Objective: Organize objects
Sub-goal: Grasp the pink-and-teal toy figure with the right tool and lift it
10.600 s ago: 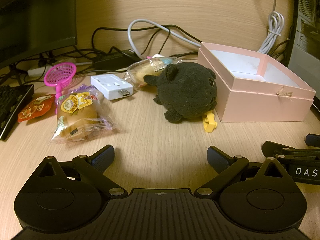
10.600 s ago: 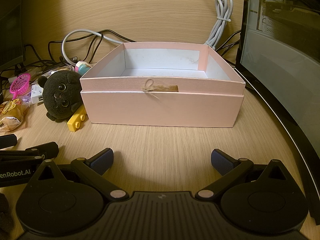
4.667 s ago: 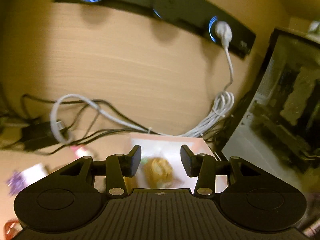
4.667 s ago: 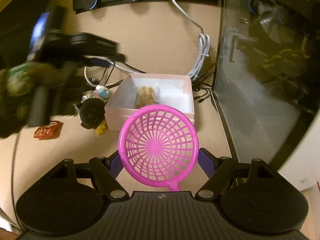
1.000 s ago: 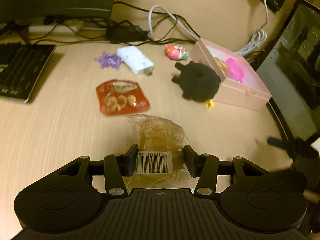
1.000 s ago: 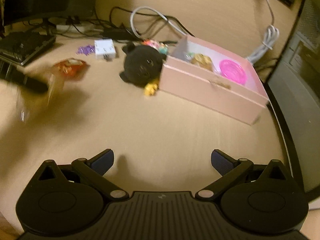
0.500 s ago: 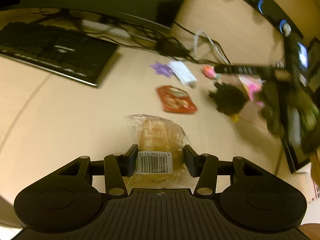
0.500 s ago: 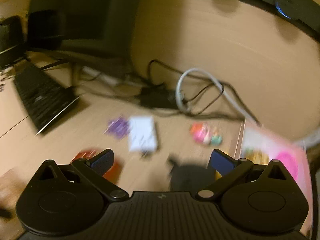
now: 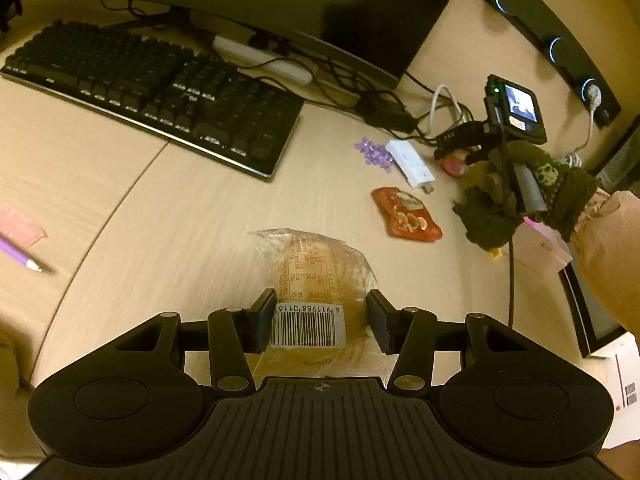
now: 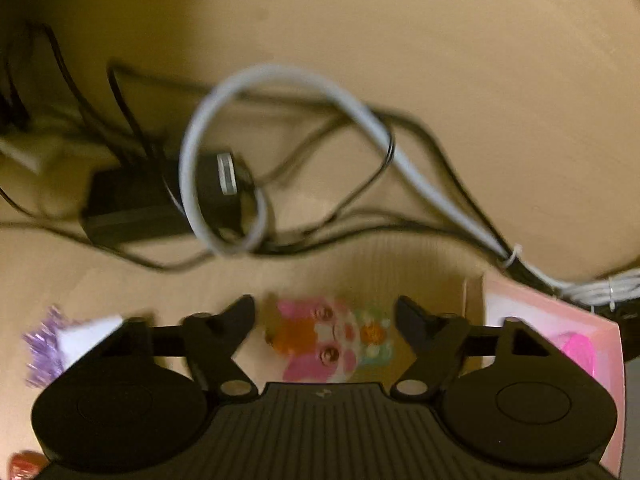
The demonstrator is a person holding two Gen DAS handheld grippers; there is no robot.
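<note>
My left gripper [image 9: 320,318] is shut on a clear-wrapped bread bun [image 9: 316,276] with a barcode label and holds it above the desk. My right gripper [image 10: 325,312] is open, its fingers on either side of a pink and white toy [image 10: 324,340] lying on the desk, left of the pink box [image 10: 576,340]. In the left wrist view the right gripper [image 9: 460,146] reaches down over that toy [image 9: 452,166]. The black plush [image 9: 486,220] lies beside the pink box [image 9: 540,252]. A pink strainer [image 10: 576,350] lies inside the box.
A red snack packet [image 9: 406,214], a white adapter [image 9: 410,162] and purple beads [image 9: 372,150] lie on the desk. A black keyboard [image 9: 152,88] and a monitor [image 9: 280,4] stand at the back left. Cables [image 10: 320,160] and a power brick [image 10: 136,204] lie behind the toy.
My left gripper has lifted and swung left with the bun. My right gripper has dropped towards the desk and its fingers have narrowed around the pink and white toy.
</note>
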